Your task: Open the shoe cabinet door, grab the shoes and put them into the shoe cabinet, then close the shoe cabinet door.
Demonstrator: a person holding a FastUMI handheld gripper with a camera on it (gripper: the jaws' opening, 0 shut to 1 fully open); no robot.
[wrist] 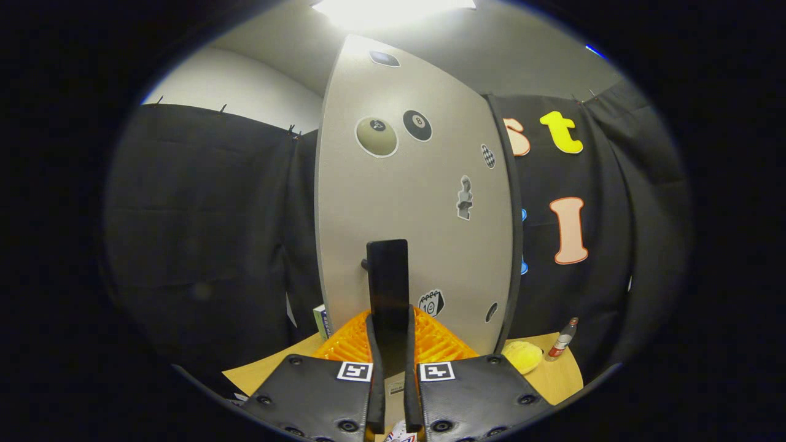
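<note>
The shoe cabinet door (424, 202) is a tall pale panel with several stickers, standing right in front of me. A black vertical bar handle (387, 276) sticks out of its lower half. My gripper (391, 322) is shut on the lower end of this handle, with both fingers (376, 368) pressing its sides. I cannot tell whether the door is closed or partly swung. A small white, red and blue patch (399, 436) shows below the fingers; I cannot tell what it is.
A wooden table top (556, 380) lies below the door. On it, right of the door, sit a yellow soft lump (523, 356) and a small bottle (562, 339). A small box (320, 320) stands by the door's left edge. Black cloth hangs on both sides.
</note>
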